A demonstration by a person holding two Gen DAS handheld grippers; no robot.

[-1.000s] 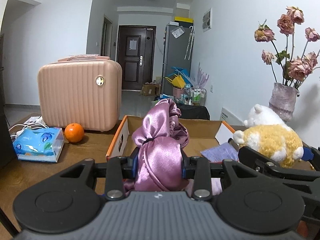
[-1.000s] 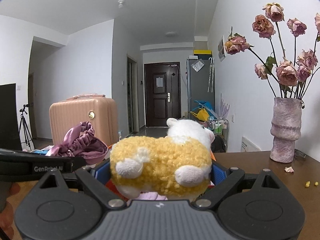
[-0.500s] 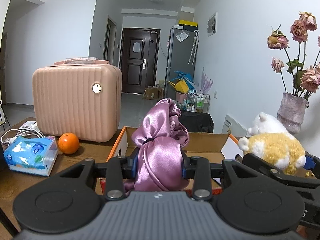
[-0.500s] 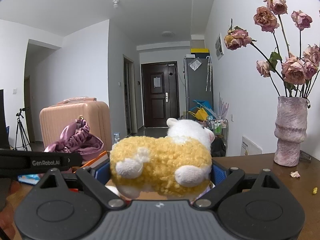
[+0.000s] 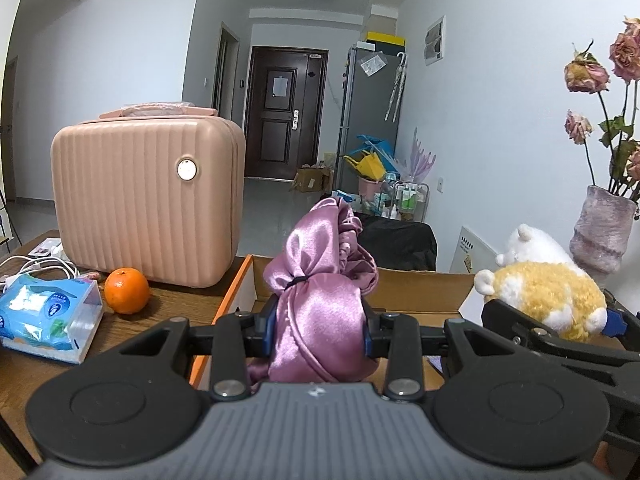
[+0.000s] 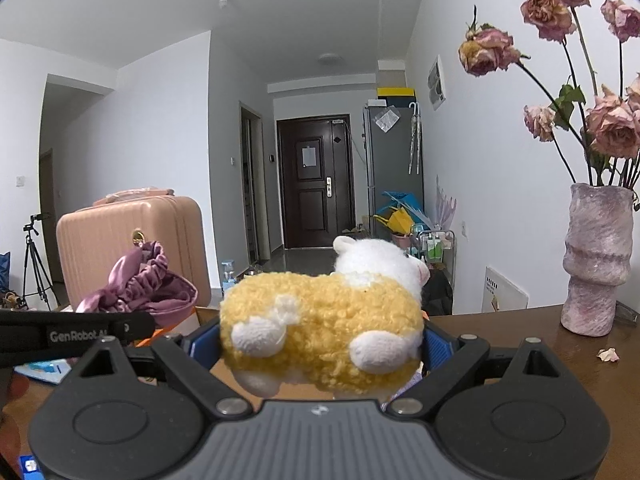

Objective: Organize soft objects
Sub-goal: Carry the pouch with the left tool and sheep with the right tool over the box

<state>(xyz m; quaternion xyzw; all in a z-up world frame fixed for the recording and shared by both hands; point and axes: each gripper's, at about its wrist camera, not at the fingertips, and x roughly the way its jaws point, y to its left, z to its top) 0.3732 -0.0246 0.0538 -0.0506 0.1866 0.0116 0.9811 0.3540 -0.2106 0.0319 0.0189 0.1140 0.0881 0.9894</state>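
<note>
Clamping the satin bundle (image 5: 320, 312), the left gripper (image 5: 320, 334) holds it above the cardboard box (image 5: 420, 292) ahead, probably for dropping in, while the right gripper (image 6: 320, 350) pinches 1 plush toy (image 6: 324, 328).

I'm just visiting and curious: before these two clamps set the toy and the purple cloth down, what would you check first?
1. Left gripper closed on the purple satin bundle: ok.
2. Right gripper closed on the plush toy: ok.
3. Cardboard box open in front of both: ok.
4. Room inside the box: cannot tell, its floor is hidden.
5. Orange and tissue pack outside the box, off to the left: ok.
6. Vase stands apart from the toy: ok.
</note>
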